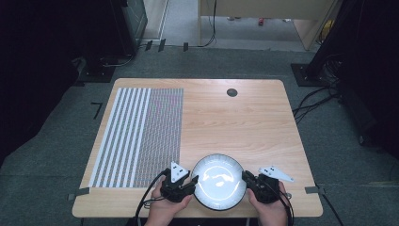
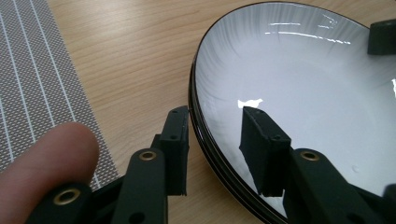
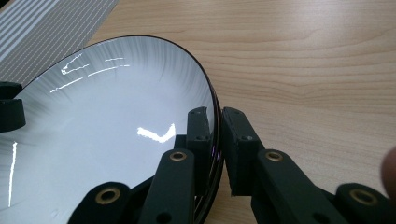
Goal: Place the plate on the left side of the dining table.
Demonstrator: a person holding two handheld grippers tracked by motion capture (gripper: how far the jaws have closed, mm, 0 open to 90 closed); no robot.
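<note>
A round white plate [image 1: 219,182] with a dark rim lies at the near edge of the wooden table [image 1: 244,117], between my two grippers. My left gripper [image 1: 194,181] straddles the plate's left rim [image 2: 198,126]: one finger [image 2: 176,140] stands outside it, the other finger [image 2: 262,144] over the white inside, and a gap shows between the pads and the rim. My right gripper [image 1: 245,177] has its two pads closed tight on the right rim [image 3: 215,116]. Across the plate [image 3: 107,121], the tip of the opposite gripper shows in each gripper view.
A grey striped mat [image 1: 136,136] covers the left part of the table, close to my left gripper, and its edge also shows [image 2: 37,84]. A dark round grommet [image 1: 231,92] sits near the far edge. Bare wood lies beyond the plate.
</note>
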